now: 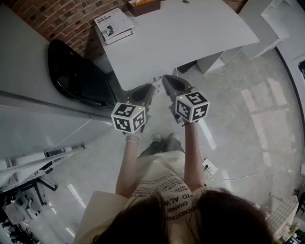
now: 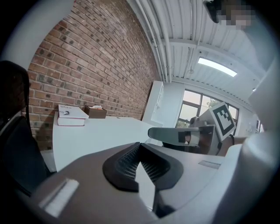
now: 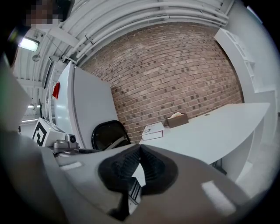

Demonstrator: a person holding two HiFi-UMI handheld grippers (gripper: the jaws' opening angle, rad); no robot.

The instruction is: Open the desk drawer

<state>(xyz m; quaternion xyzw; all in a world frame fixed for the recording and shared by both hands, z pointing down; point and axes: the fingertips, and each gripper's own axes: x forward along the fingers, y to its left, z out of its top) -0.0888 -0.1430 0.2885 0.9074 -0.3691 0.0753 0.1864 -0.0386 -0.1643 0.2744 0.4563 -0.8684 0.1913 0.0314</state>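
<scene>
The desk (image 1: 190, 33) is white, with a broad flat top whose near edge curves away to the right. Its far side stands by the brick wall (image 1: 62, 16). The drawer is hidden beneath the top.

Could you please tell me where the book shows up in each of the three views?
Head view: the book lies near the top, left of centre, on the desk's far left corner.
Left gripper view: the book is left of centre, at the desk's left end.
Right gripper view: the book is near centre, at the desk's left end.
Shared landmark: the brown box just right of the book.
</scene>
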